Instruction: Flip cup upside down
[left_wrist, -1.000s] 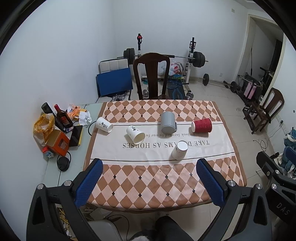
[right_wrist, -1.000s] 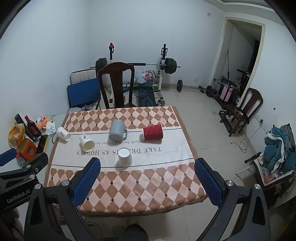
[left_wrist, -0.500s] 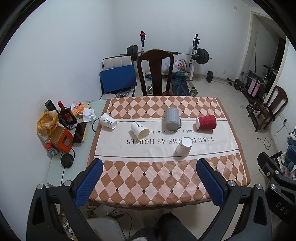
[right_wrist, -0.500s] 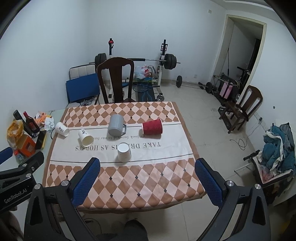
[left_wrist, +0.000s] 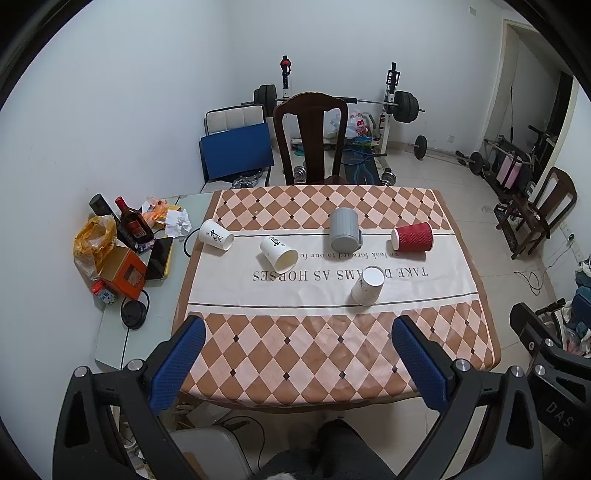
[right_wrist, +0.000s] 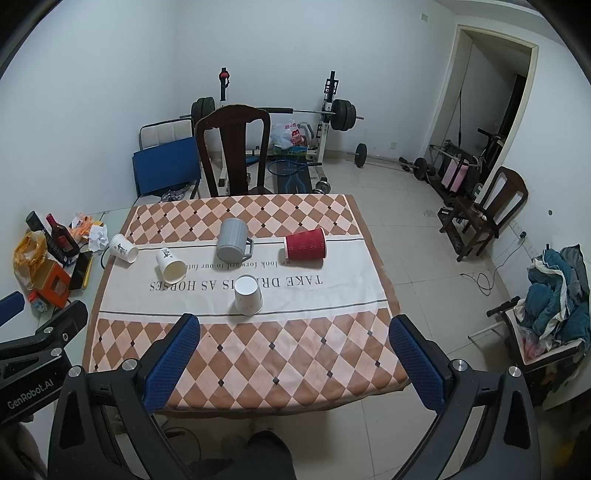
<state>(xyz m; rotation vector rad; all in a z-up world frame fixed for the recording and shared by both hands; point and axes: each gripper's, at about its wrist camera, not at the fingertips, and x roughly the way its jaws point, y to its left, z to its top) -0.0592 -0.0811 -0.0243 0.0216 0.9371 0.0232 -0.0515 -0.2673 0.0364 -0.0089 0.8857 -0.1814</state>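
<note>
Several cups sit on the checkered tablecloth. A white paper cup stands upside down near the middle. A red paper cup lies on its side at the right. A grey mug lies tipped with its handle to the right. Two white paper cups lie on their sides at the left. My left gripper and right gripper are both open and empty, held high above the near table edge.
A wooden chair stands at the far side. A side table at the left holds a bottle, an orange box, bags and cables. Gym weights and another chair stand behind and to the right.
Both grippers have pulled back and up from the table, so the table looks smaller and farther. The cups have not moved.
</note>
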